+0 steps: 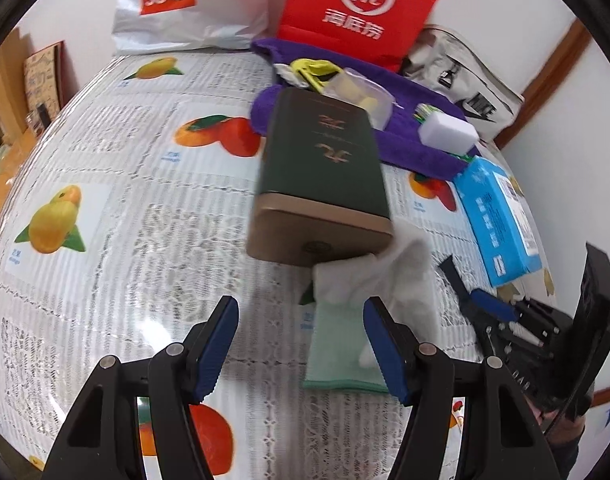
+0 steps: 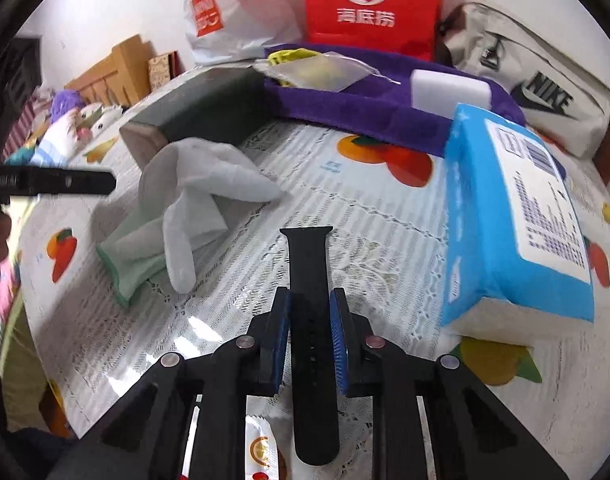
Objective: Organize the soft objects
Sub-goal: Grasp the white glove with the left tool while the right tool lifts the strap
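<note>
Two blue-padded fingers of the left hand-held gripper [image 1: 301, 344] stand well apart in the left wrist view, tilted steeply down over the tabletop [image 1: 105, 152] with nothing between them. Just past its right finger lies a white glove [image 1: 369, 280] with a pale green cuff, cuff nearest the camera and fingers running away toward a dark green box [image 1: 325, 172], which it touches. At the right edge the right hand-held gripper [image 1: 461, 276] shows only in part, angled down beside a blue tissue pack [image 1: 497, 216].

From the right wrist view, the right hand-held gripper [image 2: 309, 300] is clamped on a black watch strap [image 2: 311, 272]. The strap's long axis runs straight away from the camera, along the fingers, its squared end pointing toward a purple towel [image 2: 345, 108] at the back. It sits low over the tabletop; whether it touches I cannot tell. The glove lies to its left, apart, the tissue pack to its right.
</note>
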Tool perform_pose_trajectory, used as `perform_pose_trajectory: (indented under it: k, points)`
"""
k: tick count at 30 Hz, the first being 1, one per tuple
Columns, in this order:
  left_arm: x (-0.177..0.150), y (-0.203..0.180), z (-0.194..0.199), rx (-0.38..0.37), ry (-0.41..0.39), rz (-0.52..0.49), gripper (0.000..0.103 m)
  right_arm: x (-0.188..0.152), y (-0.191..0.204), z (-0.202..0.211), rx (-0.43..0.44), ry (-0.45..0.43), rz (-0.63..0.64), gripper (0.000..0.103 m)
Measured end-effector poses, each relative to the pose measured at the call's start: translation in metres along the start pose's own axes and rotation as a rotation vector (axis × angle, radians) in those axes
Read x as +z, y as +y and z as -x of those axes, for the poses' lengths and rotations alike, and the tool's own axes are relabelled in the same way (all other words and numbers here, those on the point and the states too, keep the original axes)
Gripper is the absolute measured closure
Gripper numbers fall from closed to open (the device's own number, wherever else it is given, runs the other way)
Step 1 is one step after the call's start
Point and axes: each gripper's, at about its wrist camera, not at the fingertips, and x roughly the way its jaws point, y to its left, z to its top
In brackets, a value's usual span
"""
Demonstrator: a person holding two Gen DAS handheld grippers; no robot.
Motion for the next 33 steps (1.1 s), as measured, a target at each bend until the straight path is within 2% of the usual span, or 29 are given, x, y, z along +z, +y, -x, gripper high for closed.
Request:
perform_pose_trajectory:
  k: [6, 11, 14, 16, 17, 18, 23, 25, 33]
  points:
    - [-0.001, -0.025, -0.013, -0.031, 0.018, -0.047, 0.040, -0.010, -0.012, 0.028, -0.018, -0.034, -0.032, 0.083]
    - [0.000, -0.047, -0.033, -0.005, 0.034, -0.089, 0.039, -0.027, -0.015, 0.045, -0.018, -0.053, -0.047, 0.083]
    - [0.003, -0.054, -0.042, 0.033, 0.023, -0.085, 0.038, -0.038, -0.017, 0.052, -0.019, -0.057, -0.057, 0.083]
    - [0.004, -0.057, -0.044, 0.032, 0.003, -0.078, 0.038, -0.047, -0.020, 0.056, -0.021, -0.055, -0.070, 0.083]
    - [0.005, -0.058, -0.044, 0.031, -0.005, -0.075, 0.044, -0.050, -0.021, 0.057, -0.022, -0.054, -0.075, 0.083]
    - [0.005, -0.058, -0.045, 0.038, -0.006, -0.076, 0.060, -0.053, -0.022, 0.057, -0.025, -0.050, -0.080, 0.083]
    - [0.000, -0.056, -0.036, -0.004, -0.013, -0.097, 0.094, -0.065, -0.034, 0.059, -0.047, -0.047, -0.120, 0.083]
    - [-0.002, -0.053, -0.027, -0.021, -0.027, -0.099, 0.094, -0.069, -0.039, 0.060, -0.054, -0.050, -0.135, 0.083]
    - [-0.017, -0.033, 0.009, -0.016, -0.082, -0.075, 0.094, -0.075, -0.046, 0.069, -0.070, -0.073, -0.161, 0.083]
